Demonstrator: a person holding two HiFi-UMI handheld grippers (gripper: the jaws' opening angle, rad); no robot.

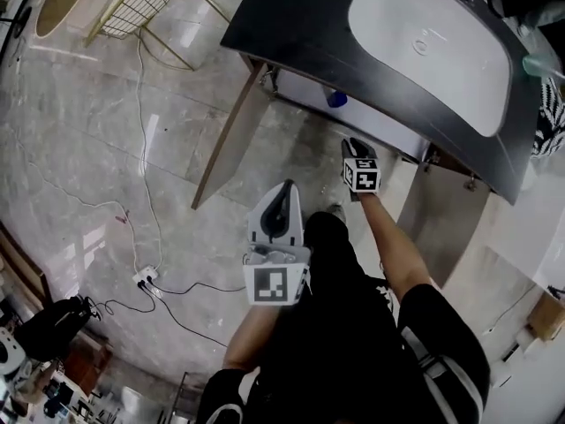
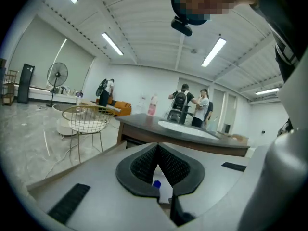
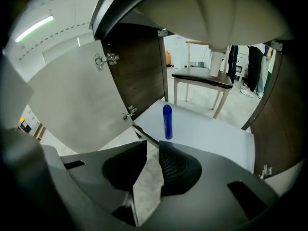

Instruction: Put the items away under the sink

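Grey-bodied with black pads, the left gripper is nearest the person. Its pad tips rest against each other and grip nothing. Only the cabinet interior shows through the slot behind them. In the head view the right gripper lies at 1 o'clock from the left one, closer to the cabinet. Its fingers stand slightly apart. A pale surface shows through the gap and no item sits between them.

Beyond the right gripper, at 12 o'clock in its own view, the blue bottle stands upright on the white cabinet floor under the sink. It is clear of both grippers. The cabinet door at 9 o'clock is swung wide open.

Status, as a judgement: one item is stowed and released, and neither gripper carries another. A pink bottle shows beyond the countertop, but whether it belongs to the task cannot be told. Closing the door appears to remain.
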